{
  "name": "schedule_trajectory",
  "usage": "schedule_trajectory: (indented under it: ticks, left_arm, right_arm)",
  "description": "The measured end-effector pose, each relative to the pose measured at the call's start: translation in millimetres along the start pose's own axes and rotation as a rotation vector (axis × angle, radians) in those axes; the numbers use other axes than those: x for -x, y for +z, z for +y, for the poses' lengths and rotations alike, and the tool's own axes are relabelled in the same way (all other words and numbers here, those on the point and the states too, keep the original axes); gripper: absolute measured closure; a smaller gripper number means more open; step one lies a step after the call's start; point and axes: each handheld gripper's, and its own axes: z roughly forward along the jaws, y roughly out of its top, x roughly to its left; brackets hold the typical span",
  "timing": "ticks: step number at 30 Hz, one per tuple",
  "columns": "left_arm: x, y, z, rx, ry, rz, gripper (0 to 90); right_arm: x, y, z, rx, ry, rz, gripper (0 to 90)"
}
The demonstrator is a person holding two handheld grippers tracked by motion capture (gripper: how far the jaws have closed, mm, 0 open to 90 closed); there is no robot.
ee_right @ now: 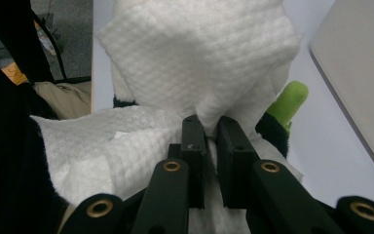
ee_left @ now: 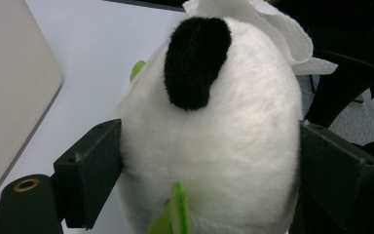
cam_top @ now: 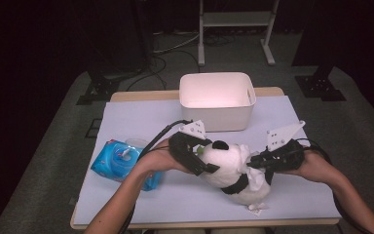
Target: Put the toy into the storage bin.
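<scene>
Plush panda [cam_top: 226, 165]: soft, light, squashy. Left tool [cam_top: 199, 158] spread wide, gripping head sides. Right tool [ee_right: 212, 134] nearly closed, pinching flimsy white wipe [ee_right: 195, 58]; tears easily.

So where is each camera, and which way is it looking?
High view: above the person's side, looking forward and down at the table, bin, wipes pack and panda; forearms, left gripper and right gripper show.
Left gripper view: rides the left gripper, facing the panda's head between its jaws.
Right gripper view: rides the right gripper, facing the wipe it pinches.
All three share the panda.
</scene>
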Motion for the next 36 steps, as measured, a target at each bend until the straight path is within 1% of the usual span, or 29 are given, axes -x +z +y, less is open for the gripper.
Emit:
schedule_trajectory:
  ticks: [4, 7, 9, 14, 16, 17, 18, 19, 21, 22, 24, 26, 27, 28, 29, 30, 31, 33, 36]
  left_arm:
    - [-1.7, 0.8, -1.6, 0.000, -0.003, -0.011, 11.3]
    - [-2.8, 1.8, -3.4, 0.012, -0.016, -0.020, 11.1]
    - [-3.1, 3.1, -4.5, 0.013, -0.009, -0.026, 10.7]
    - [-1.8, 5.1, -7.1, -0.009, 0.016, -0.026, 10.5]
    - [-2.5, 6.4, -8.8, -0.020, 0.014, -0.029, 10.4]
    - [-2.7, 7.3, -9.7, -0.017, 0.008, -0.029, 10.4]
    - [-3.9, 8.3, -10.6, -0.019, 0.006, -0.036, 10.3]
    - [-4.2, 9.7, -11.3, -0.011, -0.004, -0.040, 10.1]
    - [-6.0, 10.9, -12.0, -0.006, -0.007, -0.051, 9.8]
    - [-6.0, 11.9, -12.4, -0.005, -0.014, -0.059, 9.7]
    - [-6.2, 13.6, -13.0, -0.013, -0.010, -0.065, 9.7]
    - [-5.9, 16.6, -13.5, -0.035, 0.007, -0.073, 8.5]
    - [-6.1, 18.6, -13.9, -0.029, -0.002, -0.080, 8.5]
    - [-6.6, 19.5, -14.3, -0.021, -0.006, -0.092, 9.7]
    - [-7.2, 19.7, -14.7, -0.004, -0.001, -0.093, 14.0]
    - [-7.3, 19.6, -14.7, 0.013, -0.018, -0.096, 18.0]
    - [-7.0, 18.9, -14.5, 0.031, -0.023, -0.097, 22.3]
    - [-7.3, 15.0, -11.7, 0.045, -0.024, -0.089, 27.4]
    - [-7.3, 5.0, -4.8, 0.058, -0.021, -0.065, 30.2]
  right_arm:
    - [-0.3, -1.9, -2.4, -0.003, 0.003, -0.004, 81.7]
    - [0.0, -3.1, -4.7, -0.001, 0.008, -0.006, 81.7]
    - [-0.1, -3.6, -5.4, -0.003, 0.009, -0.008, 81.7]
    - [-0.4, -5.7, -8.3, -0.010, 0.011, -0.016, 81.7]
    - [-0.4, -7.3, -10.4, -0.013, 0.015, -0.021, 81.7]
    - [-0.1, -8.0, -11.5, -0.015, 0.016, -0.023, 81.7]
    - [-0.1, -8.5, -12.1, -0.016, 0.017, -0.026, 81.7]
    - [-0.1, -9.1, -13.1, -0.016, 0.018, -0.028, 81.7]
    - [-0.5, -9.7, -13.9, -0.021, 0.021, -0.025, 81.7]
    - [-0.7, -9.9, -14.4, -0.021, 0.022, -0.026, 81.7]
    - [-0.3, -10.7, -15.7, -0.027, 0.022, -0.018, 81.7]
    - [-0.8, -11.6, -16.4, -0.035, 0.024, -0.019, 81.7]
    - [-1.0, -12.0, -16.8, -0.039, 0.024, -0.018, 81.7]
    - [-0.9, -12.3, -17.3, -0.038, 0.019, -0.021, 81.7]
    - [-1.2, -12.6, -17.8, -0.038, 0.022, -0.022, 81.6]
    - [-1.4, -13.1, -18.3, -0.037, 0.026, -0.019, 81.6]
    - [-1.6, -13.5, -18.9, -0.031, 0.036, -0.023, 81.6]
    - [0.0, -15.6, -19.8, -0.011, 0.043, -0.028, 81.7]
    - [3.0, -19.9, -16.9, 0.027, 0.050, -0.036, 81.9]
